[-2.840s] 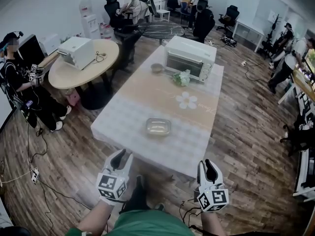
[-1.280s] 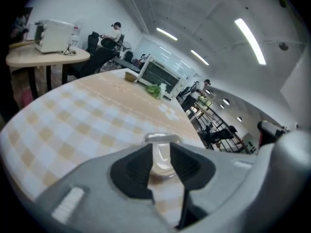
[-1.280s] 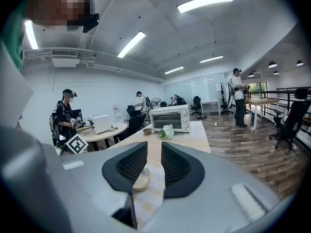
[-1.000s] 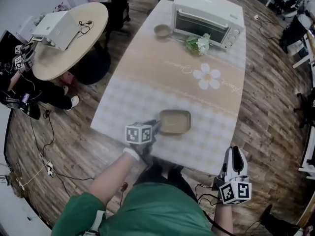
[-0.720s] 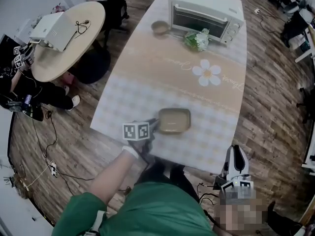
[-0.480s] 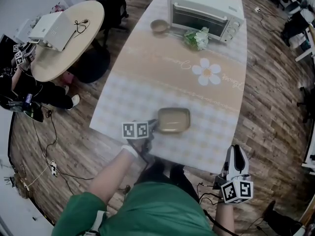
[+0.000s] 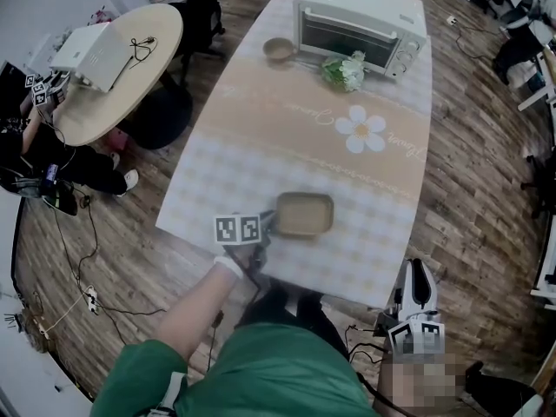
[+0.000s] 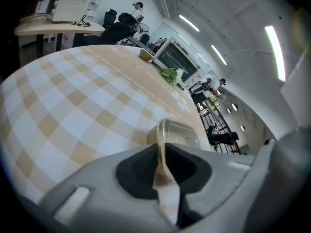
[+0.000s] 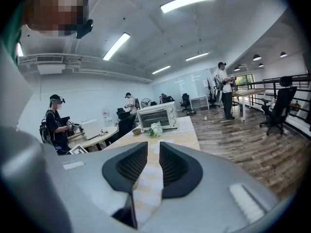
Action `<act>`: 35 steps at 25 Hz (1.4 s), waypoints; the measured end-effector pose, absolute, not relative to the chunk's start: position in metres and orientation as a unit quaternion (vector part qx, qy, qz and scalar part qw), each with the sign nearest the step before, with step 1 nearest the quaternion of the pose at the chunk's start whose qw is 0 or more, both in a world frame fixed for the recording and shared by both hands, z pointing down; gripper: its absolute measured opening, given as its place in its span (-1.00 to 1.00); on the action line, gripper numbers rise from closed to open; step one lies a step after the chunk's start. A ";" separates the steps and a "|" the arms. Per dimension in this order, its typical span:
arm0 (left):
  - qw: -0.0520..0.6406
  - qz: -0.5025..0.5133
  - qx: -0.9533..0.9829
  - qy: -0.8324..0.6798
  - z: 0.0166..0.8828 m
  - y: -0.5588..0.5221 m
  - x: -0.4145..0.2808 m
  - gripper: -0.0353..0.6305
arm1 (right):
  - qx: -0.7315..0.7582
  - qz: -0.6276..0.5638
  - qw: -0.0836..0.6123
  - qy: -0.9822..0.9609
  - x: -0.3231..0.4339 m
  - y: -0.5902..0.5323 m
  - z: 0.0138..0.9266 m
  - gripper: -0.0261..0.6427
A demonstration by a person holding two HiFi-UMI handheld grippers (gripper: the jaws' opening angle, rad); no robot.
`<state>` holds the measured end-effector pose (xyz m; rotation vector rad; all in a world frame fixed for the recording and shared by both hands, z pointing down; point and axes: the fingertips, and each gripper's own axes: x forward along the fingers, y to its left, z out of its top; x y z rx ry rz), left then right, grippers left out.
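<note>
A shallow metal tray lies on the checked tablecloth of the long table, near its front edge. My left gripper is at the tray's left end, shut on its rim. The left gripper view shows the thin rim of the tray pinched between the dark pads of the left gripper. My right gripper hangs off the table's front right corner, over the wooden floor. Nothing sits in the right gripper, and only a narrow slit separates its jaws.
A white toaster oven stands at the table's far end, with a small bowl and a bunch of greens in front of it. A round table with a white appliance is at the left, a seated person beside it.
My left gripper rose from below the table's front edge to the tray and shut on its rim. The right gripper stayed low beside the table corner.
</note>
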<state>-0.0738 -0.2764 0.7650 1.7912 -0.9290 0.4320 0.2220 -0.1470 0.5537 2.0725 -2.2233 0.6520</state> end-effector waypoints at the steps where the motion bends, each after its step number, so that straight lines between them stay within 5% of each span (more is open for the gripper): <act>1: 0.512 0.178 0.746 -0.387 0.764 -0.276 -0.074 -0.76 | 0.666 0.209 0.017 -0.716 0.221 -0.146 0.553 -0.70; 35: 0.443 0.018 0.821 -0.360 0.593 -0.244 -0.066 -0.77 | 0.640 0.166 0.008 -0.750 0.207 -0.136 0.498 -0.70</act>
